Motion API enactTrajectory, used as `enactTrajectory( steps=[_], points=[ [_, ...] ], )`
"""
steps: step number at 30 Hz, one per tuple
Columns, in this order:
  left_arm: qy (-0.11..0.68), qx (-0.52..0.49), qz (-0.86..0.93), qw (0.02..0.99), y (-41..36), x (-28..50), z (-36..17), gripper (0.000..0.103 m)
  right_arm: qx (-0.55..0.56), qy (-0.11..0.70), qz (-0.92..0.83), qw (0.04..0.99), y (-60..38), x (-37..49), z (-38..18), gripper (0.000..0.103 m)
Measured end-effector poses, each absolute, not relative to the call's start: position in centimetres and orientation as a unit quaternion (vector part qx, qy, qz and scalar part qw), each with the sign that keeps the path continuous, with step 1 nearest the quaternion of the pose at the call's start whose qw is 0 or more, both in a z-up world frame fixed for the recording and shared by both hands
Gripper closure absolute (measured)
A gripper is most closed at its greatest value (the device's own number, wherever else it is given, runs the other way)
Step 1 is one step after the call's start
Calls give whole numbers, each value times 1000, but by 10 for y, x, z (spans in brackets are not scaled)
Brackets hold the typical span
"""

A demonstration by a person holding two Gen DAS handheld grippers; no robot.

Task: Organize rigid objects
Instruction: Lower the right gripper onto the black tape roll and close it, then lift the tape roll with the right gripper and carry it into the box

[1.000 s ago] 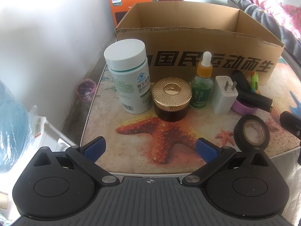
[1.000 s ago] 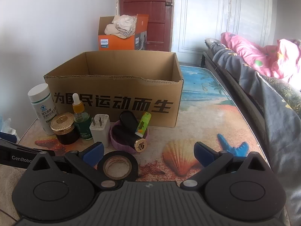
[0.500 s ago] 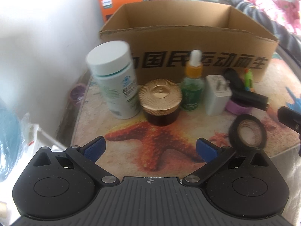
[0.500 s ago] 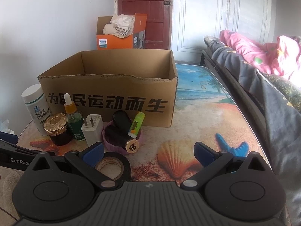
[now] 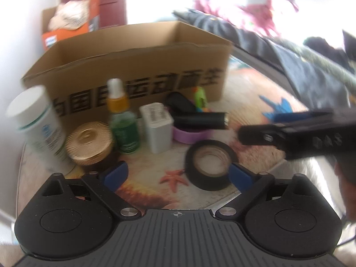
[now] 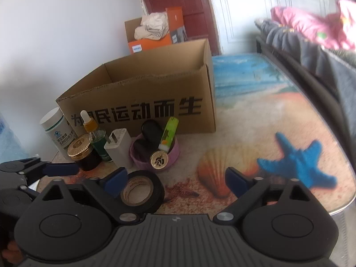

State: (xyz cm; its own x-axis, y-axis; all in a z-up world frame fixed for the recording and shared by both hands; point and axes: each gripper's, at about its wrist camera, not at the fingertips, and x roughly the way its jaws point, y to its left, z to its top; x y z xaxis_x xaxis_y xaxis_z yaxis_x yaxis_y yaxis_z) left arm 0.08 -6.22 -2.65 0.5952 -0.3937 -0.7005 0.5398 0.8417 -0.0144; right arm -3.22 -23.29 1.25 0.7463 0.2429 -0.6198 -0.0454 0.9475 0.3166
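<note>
Item: tape roll (image 6: pixel 142 191), flat on desk (image 6: pixel 255 120), 6 o'clock of open cardboard box (image 6: pixel 142 102). Left gripper (image 5: pixel 178 174), right gripper (image 6: pixel 175 179): fingers spread, just been closing, pinching nothing. Risk: both reaching the roll, colliding; crowded dropper bottle (image 6: pixel 95 136) at 10 o'clock may topple.

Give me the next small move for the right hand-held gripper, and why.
Probably ease the right hand-held gripper slightly left and down to centre on the black tape roll. Its jaws have just been closing but are open, gripping nothing. The roll lies flat beside its left finger, off-centre, and the cardboard box behind looks empty.
</note>
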Motion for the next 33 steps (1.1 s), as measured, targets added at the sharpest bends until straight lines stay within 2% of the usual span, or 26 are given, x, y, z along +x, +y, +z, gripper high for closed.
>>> enactTrajectory(
  steps=[2,8,11,14,23,28,30,33],
  points=[
    [368,116,-277,880,-70,0,-31,11,151,358,92,917,-233,-28,7,28],
    [366,148,-303,867,-88,-1,-37,13,165,379,142,899,-224,-16,-4,43],
    [370,162,-307,862,-94,0,-41,26,158,387,156,895,-220,-11,-6,54],
    [375,170,-307,858,-99,2,-44,31,143,394,157,894,-216,-7,-6,66],
    [390,161,-315,850,-103,9,-47,27,122,411,175,886,-214,0,-4,69],
    [387,149,-307,857,-102,9,-47,36,119,411,174,887,-214,2,-4,75],
    [391,140,-307,856,-101,11,-46,37,128,414,170,885,-217,2,-5,81],
    [389,139,-311,856,-101,7,-45,37,141,417,166,883,-221,-3,-5,81]
  ],
)
